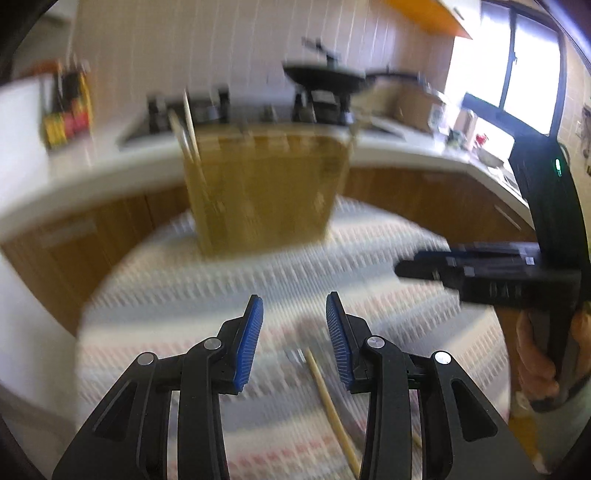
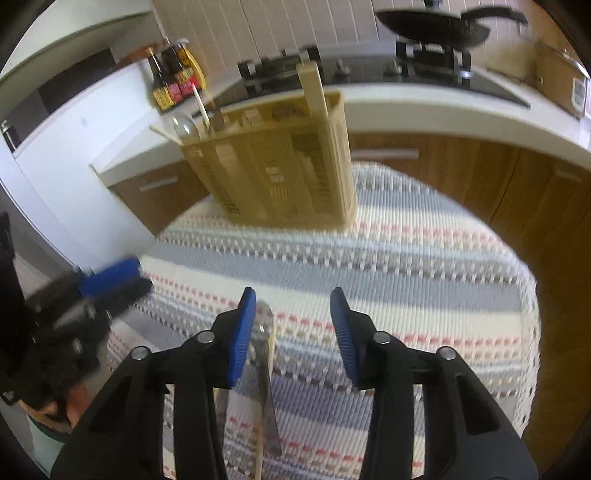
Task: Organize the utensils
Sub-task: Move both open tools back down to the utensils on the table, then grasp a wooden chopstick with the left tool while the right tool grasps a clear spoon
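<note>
The left wrist view is smeared: the holder (image 1: 264,192) shows no slats and its contents cannot be told. The chopstick (image 1: 332,410) runs off the bottom edge. In the right wrist view the spoon (image 2: 264,369) handle passes behind a finger (image 2: 242,336); bottle (image 2: 173,81) labels are unreadable

You face white paneled wall (image 2: 280,26), white countertop (image 2: 424,107) over wood cabinets (image 2: 461,173), black hob (image 2: 369,74) with pan (image 2: 432,22); bright window (image 1: 517,66) at right; striped tablecloth (image 2: 369,258) below.
</note>
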Demonstrator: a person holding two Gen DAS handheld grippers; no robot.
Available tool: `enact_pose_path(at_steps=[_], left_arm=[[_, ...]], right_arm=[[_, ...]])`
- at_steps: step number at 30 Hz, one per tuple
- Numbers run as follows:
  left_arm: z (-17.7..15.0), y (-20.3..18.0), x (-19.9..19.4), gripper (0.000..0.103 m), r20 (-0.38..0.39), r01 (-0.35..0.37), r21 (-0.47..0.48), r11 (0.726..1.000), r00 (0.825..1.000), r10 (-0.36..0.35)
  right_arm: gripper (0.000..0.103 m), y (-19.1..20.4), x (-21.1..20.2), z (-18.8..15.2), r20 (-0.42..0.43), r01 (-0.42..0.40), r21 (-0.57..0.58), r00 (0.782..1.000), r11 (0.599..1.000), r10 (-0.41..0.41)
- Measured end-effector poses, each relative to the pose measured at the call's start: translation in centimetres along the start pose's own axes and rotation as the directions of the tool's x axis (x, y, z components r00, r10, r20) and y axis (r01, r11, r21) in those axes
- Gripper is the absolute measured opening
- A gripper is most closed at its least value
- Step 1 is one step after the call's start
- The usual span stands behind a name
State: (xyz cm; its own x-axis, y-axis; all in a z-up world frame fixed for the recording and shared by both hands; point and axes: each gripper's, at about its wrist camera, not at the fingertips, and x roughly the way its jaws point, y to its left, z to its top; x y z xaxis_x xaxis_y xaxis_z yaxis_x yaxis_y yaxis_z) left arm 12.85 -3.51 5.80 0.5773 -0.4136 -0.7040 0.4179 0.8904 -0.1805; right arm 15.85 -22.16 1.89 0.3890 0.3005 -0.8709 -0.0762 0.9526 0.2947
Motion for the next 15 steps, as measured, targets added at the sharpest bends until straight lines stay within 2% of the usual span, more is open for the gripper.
enact_pose_path(at_steps=[2,4,8,12,14,15], left_arm=[[-1.5,0.3,1.6,0.034,-0.097,0.034,-0.030,0.999,0.995,-0.037],[-3.0,0.7,3.3,0.032,-0.190,0.069,-0.072,0.995,0.978,-0.082],[-4.7,1.3,5.2,0.032,-0.287,0.120,-0.155,0.981,0.944,-0.161],[-5.5,0.7,5.8,0.032,-0.334,0.105,-0.120,0.987,0.932,-0.139],[-5.7,0.0,5.8,0.030,-0.339,0.075,-0.076,0.994,0.936,-0.096],[-5.7,-0.3,5.8,0.026,-0.341,0.055,-0.058,0.997,0.937,-0.072]], right_arm=[[0.037,0.0,1.4,-0.8,-0.067,-0.029,0.006,0.997,1.000,0.029],[0.037,0.2,3.0,-1.4,-0.135,-0.055,-0.006,0.989,0.998,0.054],[0.035,1.7,5.3,-2.6,-0.214,-0.080,-0.043,0.974,0.996,0.069],[0.032,2.6,6.6,-3.2,-0.252,-0.053,-0.071,0.967,0.996,0.033],[0.031,2.7,7.0,-3.3,-0.258,-0.053,-0.074,0.966,0.996,0.032],[0.031,2.8,7.1,-3.4,-0.263,-0.050,-0.076,0.964,0.996,0.029]])
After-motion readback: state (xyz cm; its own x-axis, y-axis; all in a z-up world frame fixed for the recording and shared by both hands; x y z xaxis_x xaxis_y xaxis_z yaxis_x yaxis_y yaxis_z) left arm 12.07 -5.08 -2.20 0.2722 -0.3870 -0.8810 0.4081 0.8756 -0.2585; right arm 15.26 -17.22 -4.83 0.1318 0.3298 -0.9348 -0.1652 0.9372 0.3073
